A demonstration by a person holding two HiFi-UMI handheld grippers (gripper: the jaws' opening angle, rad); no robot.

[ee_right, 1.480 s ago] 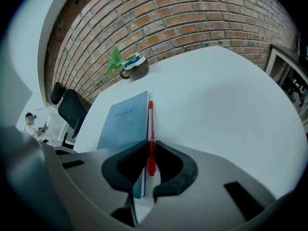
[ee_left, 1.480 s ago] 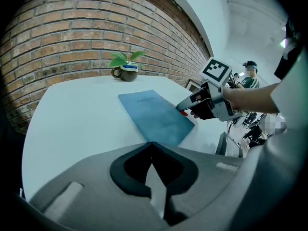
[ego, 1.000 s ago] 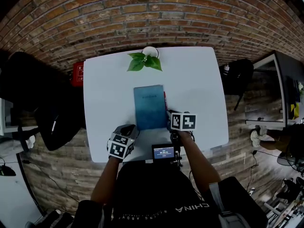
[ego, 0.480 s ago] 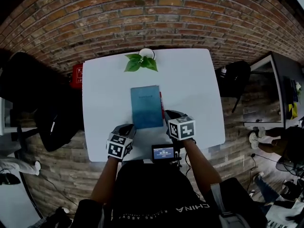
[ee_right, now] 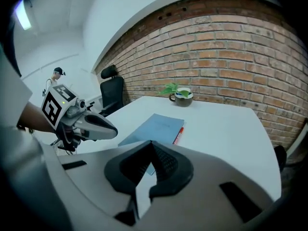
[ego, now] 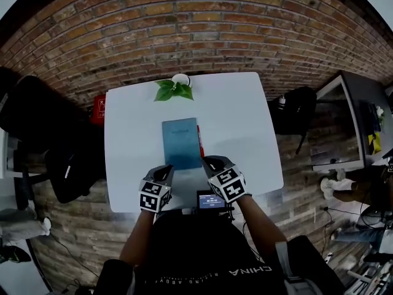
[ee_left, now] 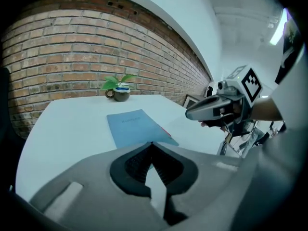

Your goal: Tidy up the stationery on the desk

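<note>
Squarely in the middle of the white desk (ego: 242, 118) lay the blue notebook (ego: 182, 143), closed and flat, with a red pen (ego: 199, 141) just beside its right edge. Past the notebook's far end stood a leafy potted plant (ego: 174, 90), near the desk's back edge. On the notebook's near side, both claws hung over the desk's front edge. The left claw (ego: 164, 173) was clenched on nothing. The right claw (ego: 213, 165) was likewise clenched and empty, its jaws having just been closing. Beyond the plant ran a brick wall (ego: 196, 23).
</note>
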